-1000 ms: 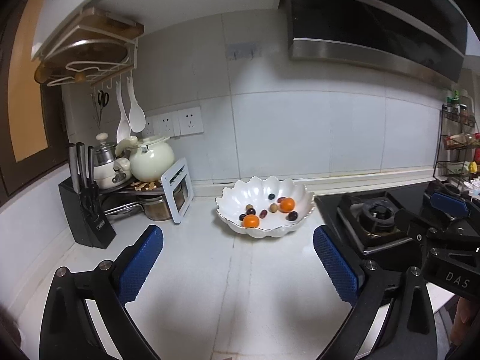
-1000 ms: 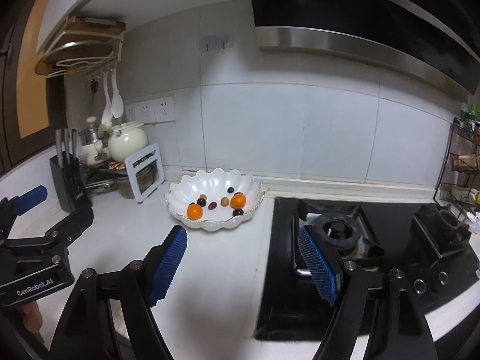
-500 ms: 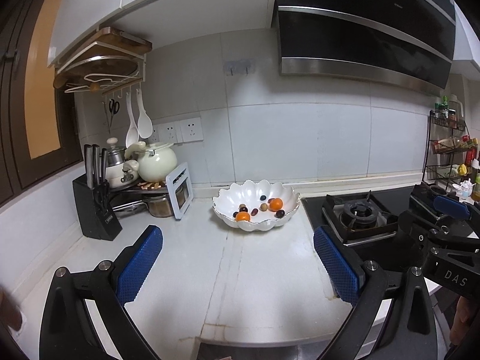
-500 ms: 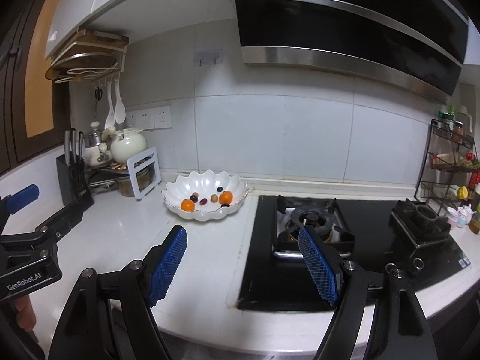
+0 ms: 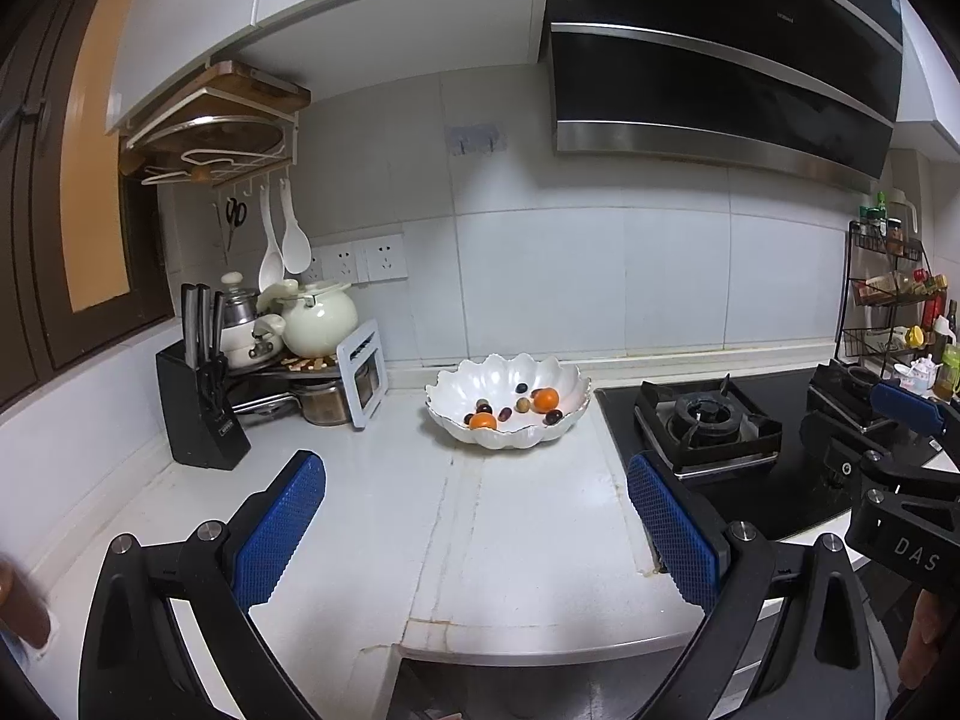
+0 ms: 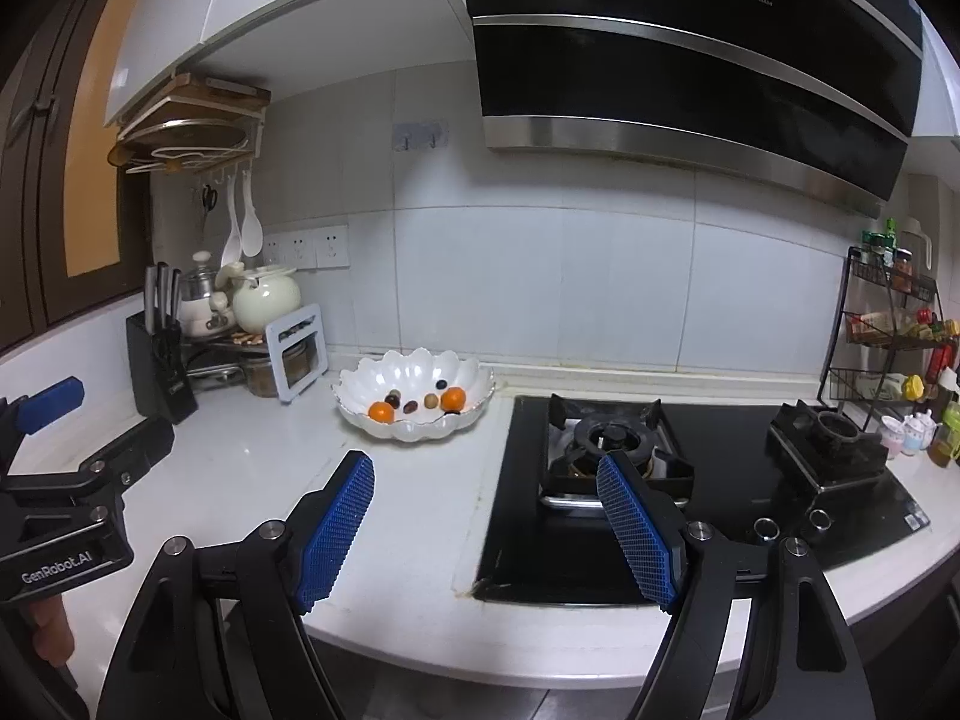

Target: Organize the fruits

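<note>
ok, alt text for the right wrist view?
A white scalloped bowl holding two oranges and small dark fruits sits on the counter left of a gas stove. The open, empty right gripper frames the foreground.

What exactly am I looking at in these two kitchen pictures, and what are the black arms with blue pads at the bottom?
There is no robot here. A person holds a two-finger gripper in each hand, and a fisheye camera on each gripper looks forward along its fingers. One picture comes from the left gripper, the other from the right gripper. Each view also catches the other gripper at its edge. The blue parts are the grip pads. Both grippers stand open and hold nothing.

Ahead is a white counter with a scalloped white bowl holding two oranges and several small dark fruits. To its right is a black gas stove. At the left stand a knife block and a cream kettle; at the far right, a spice rack.
</note>
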Demonstrator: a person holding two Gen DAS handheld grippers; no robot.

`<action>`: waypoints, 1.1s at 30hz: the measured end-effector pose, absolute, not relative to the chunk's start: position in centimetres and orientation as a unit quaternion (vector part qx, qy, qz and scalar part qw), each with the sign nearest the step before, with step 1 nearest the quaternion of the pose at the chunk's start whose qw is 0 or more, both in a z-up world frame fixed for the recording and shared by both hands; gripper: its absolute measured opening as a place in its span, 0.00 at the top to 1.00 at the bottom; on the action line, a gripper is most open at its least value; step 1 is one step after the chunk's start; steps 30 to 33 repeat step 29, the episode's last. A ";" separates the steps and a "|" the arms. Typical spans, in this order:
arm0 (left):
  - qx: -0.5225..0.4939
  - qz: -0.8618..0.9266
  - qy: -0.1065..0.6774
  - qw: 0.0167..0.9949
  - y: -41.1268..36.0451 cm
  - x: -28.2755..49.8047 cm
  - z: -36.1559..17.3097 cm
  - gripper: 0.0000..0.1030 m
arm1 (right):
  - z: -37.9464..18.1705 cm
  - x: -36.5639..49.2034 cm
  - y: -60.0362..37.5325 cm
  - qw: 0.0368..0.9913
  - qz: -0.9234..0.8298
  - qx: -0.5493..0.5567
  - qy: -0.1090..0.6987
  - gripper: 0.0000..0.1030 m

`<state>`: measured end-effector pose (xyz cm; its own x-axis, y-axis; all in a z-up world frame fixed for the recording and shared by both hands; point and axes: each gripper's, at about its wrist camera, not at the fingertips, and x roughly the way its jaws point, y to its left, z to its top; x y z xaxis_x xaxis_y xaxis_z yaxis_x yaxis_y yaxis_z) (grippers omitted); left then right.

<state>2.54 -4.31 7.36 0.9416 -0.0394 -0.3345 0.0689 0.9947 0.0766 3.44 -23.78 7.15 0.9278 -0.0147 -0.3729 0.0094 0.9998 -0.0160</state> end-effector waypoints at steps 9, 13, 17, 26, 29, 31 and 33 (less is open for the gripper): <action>0.044 -0.026 0.166 0.985 -4.2 1.7 7.4 0.00 | 7.2 2.7 -23.7 0.982 -0.001 -0.006 0.188 0.24; 0.047 -0.025 0.164 0.985 -4.5 1.5 7.5 0.00 | 7.1 2.4 -23.7 0.982 -0.001 -0.005 0.188 0.24; 0.046 -0.030 0.161 0.985 -4.6 1.3 7.6 0.00 | 7.1 2.2 -23.7 0.982 0.000 -0.004 0.188 0.24; 0.045 -0.036 0.159 0.986 -5.0 1.5 7.7 0.00 | 7.1 2.0 -23.9 0.982 -0.003 -0.005 0.188 0.24; 0.044 -0.036 0.159 0.986 -5.0 1.6 7.7 0.00 | 7.1 2.0 -24.1 0.982 -0.005 -0.004 0.188 0.24; 0.044 -0.036 0.159 0.986 -5.0 1.6 7.7 0.00 | 7.1 2.0 -24.1 0.982 -0.005 -0.004 0.188 0.24; 0.044 -0.036 0.159 0.986 -5.0 1.6 7.7 0.00 | 7.1 2.0 -24.1 0.982 -0.005 -0.004 0.188 0.24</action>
